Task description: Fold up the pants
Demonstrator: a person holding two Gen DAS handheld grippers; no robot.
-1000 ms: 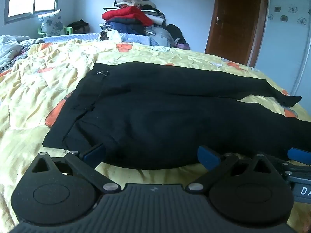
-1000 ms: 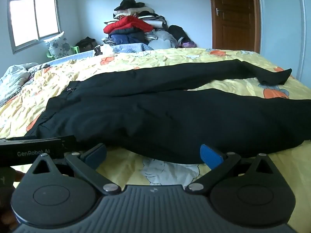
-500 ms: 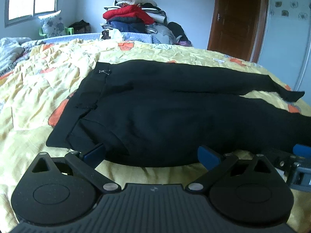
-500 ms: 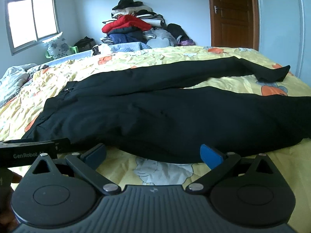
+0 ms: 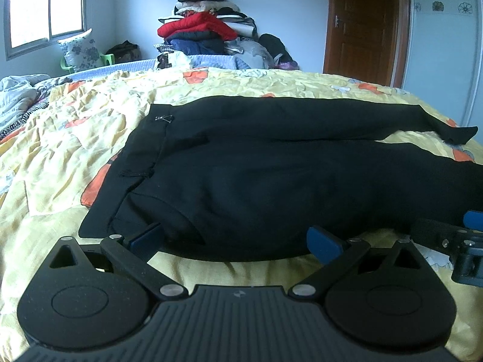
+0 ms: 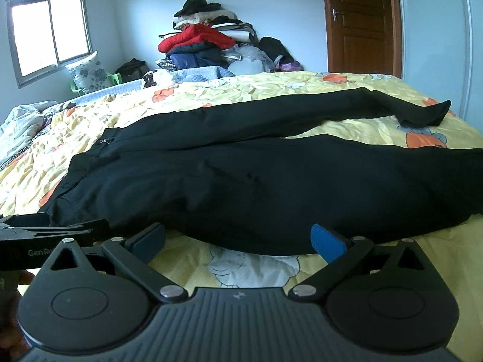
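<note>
Left wrist view
- My left gripper (image 5: 234, 241): fingers spread wide, nothing between them; both blue pads low over the bed.
- Left pad (image 5: 145, 236): its tip reaches the near hem of the pants; contact or only overlap, I cannot tell.
- Right pad (image 5: 321, 241): just short of the same near edge.
- Pants (image 5: 271, 181): black, flat, straight ahead of my fingers; waistband beyond the left finger, legs running off past the right finger.
- Far leg: splayed away from the near one, with a wedge of quilt between them out to the right.
- Quilt (image 5: 75, 150): yellow, orange patches, wrinkled, under everything.
- Other tool: my right gripper's body just outside my right finger, at the frame edge.

Right wrist view
- My right gripper (image 6: 238, 239): fingers apart, empty, pads just above the quilt.
- Pants (image 6: 271, 187): near edge just beyond both pads, not touching as far as I can see; near leg stretches past my right finger.
- Far leg cuff (image 6: 428, 116): well ahead and right, folded over on itself.
- Left gripper's body (image 6: 45, 235): just outside my left finger, at the waistband end.
- Background: clothes pile (image 6: 211, 39) against the far wall, ahead between my fingers.
</note>
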